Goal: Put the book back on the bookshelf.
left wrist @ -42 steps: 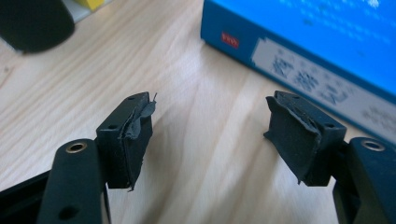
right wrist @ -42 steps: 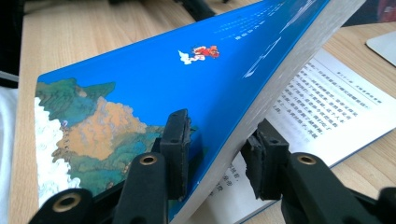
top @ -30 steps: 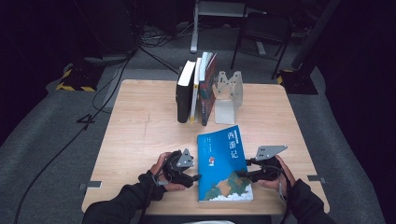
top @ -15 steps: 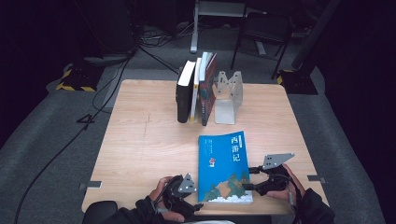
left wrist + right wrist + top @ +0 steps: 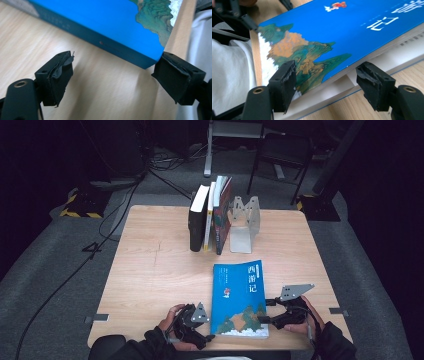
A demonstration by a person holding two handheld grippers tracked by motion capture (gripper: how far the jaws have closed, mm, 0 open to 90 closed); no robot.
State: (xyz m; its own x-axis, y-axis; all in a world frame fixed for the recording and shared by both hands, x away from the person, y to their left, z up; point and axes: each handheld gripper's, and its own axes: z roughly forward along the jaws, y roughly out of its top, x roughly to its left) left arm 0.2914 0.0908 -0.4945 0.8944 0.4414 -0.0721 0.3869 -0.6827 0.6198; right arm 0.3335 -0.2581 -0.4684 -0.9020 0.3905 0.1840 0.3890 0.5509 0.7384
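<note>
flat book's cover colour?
Bright blue book with a green-and-orange mountain picture at its near end; right gripper view shows it best.

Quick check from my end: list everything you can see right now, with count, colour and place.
Blue book: one, blue with a mountain picture, flat at the table's near edge.
Upright books: about four, black, white and dark red, at the far side.
Bookend: one, grey metal, right of the upright books.
Table: one, light wood.
Chair: one, dark, behind the table.
Left tongs: black, open at the blue book's left corner.
Right tongs: black, open around its right edge.
</note>
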